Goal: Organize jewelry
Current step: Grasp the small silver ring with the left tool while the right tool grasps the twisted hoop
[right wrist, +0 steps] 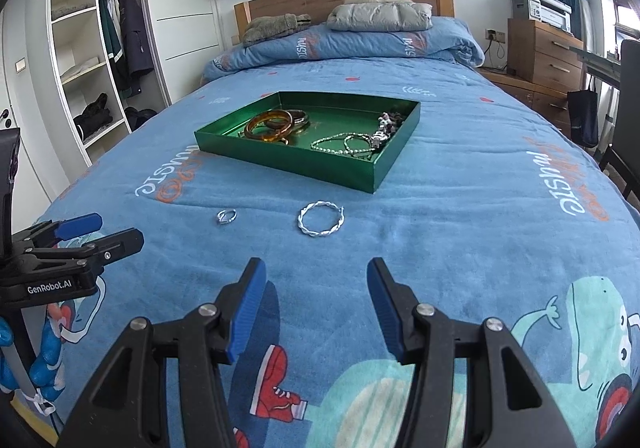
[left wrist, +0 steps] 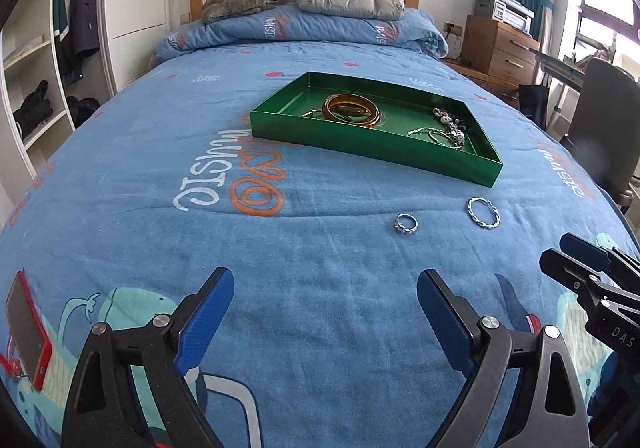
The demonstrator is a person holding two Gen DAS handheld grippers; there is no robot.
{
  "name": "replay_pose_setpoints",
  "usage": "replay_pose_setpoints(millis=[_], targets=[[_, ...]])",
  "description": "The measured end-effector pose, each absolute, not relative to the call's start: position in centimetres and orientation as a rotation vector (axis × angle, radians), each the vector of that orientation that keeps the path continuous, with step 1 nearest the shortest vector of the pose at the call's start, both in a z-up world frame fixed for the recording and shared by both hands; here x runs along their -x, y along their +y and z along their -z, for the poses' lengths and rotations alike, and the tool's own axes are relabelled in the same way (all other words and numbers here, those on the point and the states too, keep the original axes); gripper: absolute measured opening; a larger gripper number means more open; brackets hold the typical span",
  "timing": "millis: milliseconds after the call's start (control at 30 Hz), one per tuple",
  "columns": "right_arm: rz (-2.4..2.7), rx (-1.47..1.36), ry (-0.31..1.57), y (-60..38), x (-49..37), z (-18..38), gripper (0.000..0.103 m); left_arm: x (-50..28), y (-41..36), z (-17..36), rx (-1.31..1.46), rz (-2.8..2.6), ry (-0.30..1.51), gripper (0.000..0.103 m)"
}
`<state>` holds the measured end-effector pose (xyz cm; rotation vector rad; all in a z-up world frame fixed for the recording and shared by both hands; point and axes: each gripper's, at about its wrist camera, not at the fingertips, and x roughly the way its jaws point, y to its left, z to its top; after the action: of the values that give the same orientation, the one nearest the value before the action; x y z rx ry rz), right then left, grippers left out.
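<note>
Green tray (right wrist: 280, 158) on the bed (right wrist: 460, 208) already holding bangles and chains, with a small ring (right wrist: 226, 216) and twisted bracelet (right wrist: 321, 224) left outside it (both lying just before the tray), while left gripper (left wrist: 325, 312) and right gripper (right wrist: 316, 304) hover open and empty.

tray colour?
Green, shiny inside and out. The tray shows best in the right wrist view.
</note>
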<state>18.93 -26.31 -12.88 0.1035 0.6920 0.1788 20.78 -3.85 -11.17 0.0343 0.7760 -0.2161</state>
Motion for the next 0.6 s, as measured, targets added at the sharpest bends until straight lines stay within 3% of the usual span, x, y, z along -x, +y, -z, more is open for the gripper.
replay_pose_setpoints(millis=[133, 267, 433, 600], targets=[[-0.201, -0.1, 0.715, -26.4, -20.1, 13.7, 0.051, -22.0, -4.9, 11.8, -0.048, 0.287, 0.791, 0.087], [-0.233, -0.092, 0.738, -26.3, -21.8, 14.4, 0.05, -23.6, -6.4, 12.8, -0.08, 0.349, 0.829, 0.074], [-0.263, -0.072, 0.754, -26.3, -24.0, 14.8, 0.05, -25.6, -8.4, 13.9, -0.122, 0.396, 0.856, 0.069], [-0.281, -0.058, 0.774, -26.3, -26.2, 15.1, 0.05, -27.2, -9.8, 14.3, -0.149, 0.416, 0.869, 0.055]])
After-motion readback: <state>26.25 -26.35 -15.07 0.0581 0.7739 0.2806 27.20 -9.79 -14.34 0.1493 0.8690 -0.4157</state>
